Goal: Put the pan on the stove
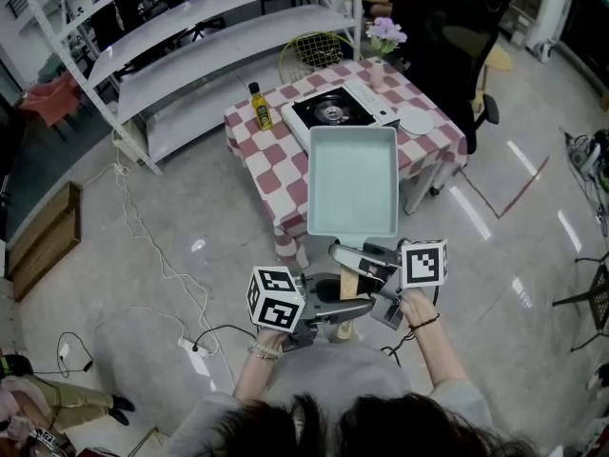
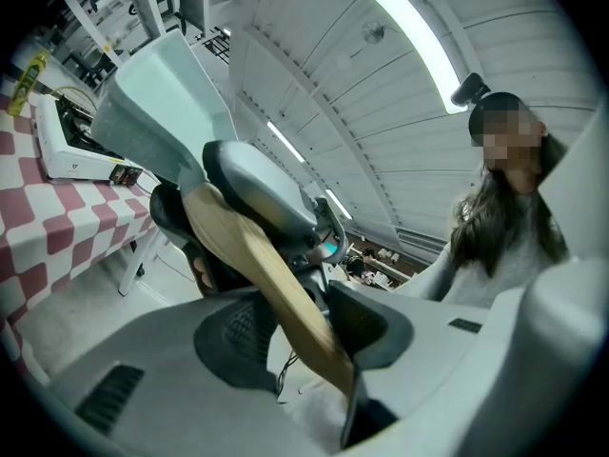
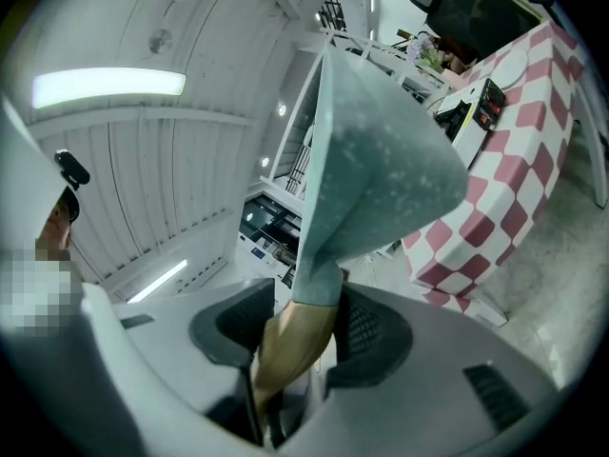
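Note:
A light teal rectangular pan (image 1: 352, 181) with a wooden handle (image 1: 347, 284) hangs in the air in front of the table, held level. My left gripper (image 1: 350, 307) is shut on the handle's near end, the wood (image 2: 257, 274) lying between its pads. Closer to the pan body, my right gripper (image 1: 350, 257) is shut on the handle (image 3: 290, 336). The pan (image 3: 381, 179) rises ahead of the right gripper (image 3: 290, 331). A white-framed gas stove (image 1: 333, 110) with a black burner sits on the far half of the table, beyond the pan. In the left gripper (image 2: 304, 336) view the stove (image 2: 71, 146) is at left.
The red-and-white checked table (image 1: 262, 160) also carries a yellow bottle (image 1: 259, 106), a white plate (image 1: 415, 120) and a flower vase (image 1: 383, 38). A white shelf rack (image 1: 190, 55) stands behind-left, a black chair (image 1: 457, 36) behind-right. Cables (image 1: 152, 246) trail over the floor at left.

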Tool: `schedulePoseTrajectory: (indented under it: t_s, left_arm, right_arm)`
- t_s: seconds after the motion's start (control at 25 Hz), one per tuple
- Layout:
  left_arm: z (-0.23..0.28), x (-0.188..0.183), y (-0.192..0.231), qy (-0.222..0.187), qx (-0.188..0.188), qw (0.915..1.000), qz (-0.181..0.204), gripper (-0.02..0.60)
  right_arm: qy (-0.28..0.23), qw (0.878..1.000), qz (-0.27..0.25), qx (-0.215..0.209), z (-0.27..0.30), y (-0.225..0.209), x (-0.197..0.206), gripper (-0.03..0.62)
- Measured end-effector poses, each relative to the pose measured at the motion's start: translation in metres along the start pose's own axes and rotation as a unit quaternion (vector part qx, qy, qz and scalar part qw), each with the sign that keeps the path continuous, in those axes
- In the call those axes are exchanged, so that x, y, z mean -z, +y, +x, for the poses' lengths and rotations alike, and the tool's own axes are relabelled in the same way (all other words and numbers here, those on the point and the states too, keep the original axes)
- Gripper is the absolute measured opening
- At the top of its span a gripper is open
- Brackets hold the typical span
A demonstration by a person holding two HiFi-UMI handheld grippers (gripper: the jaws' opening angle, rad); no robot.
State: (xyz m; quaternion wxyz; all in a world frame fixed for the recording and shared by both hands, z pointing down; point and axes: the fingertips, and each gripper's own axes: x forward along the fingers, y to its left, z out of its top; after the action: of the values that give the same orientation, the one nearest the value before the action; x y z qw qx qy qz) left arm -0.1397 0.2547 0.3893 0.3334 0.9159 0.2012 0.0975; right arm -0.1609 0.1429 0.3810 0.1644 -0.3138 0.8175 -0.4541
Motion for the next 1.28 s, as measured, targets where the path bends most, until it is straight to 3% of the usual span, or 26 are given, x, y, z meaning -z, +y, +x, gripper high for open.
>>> schedulePoseTrajectory:
  t_s: [0.6, 0.8, 1.0, 1.28]
  left_arm:
    - [0.012, -0.005, 0.013, -0.018, -0.027, 0.9993, -0.017, 0.181]
    - [0.011, -0.012, 0.026, -0.019, -0.029, 0.9992, -0.022, 0.181]
    - [0.009, -0.024, 0.044, -0.018, -0.029, 0.9991, -0.027, 0.181]
    - [0.006, -0.044, 0.081, -0.012, -0.026, 0.9991, -0.033, 0.181]
  right_arm:
    - [0.029, 0.999, 0.012, -0.012, -0.005, -0.015, -0.004, 0.187]
    - [0.023, 0.999, 0.033, -0.033, 0.004, -0.015, -0.014, 0.187]
    - [0.030, 0.999, 0.021, -0.005, 0.007, -0.041, -0.029, 0.187]
    - [0.028, 0.999, 0.027, -0.008, 0.024, -0.066, -0.058, 0.187]
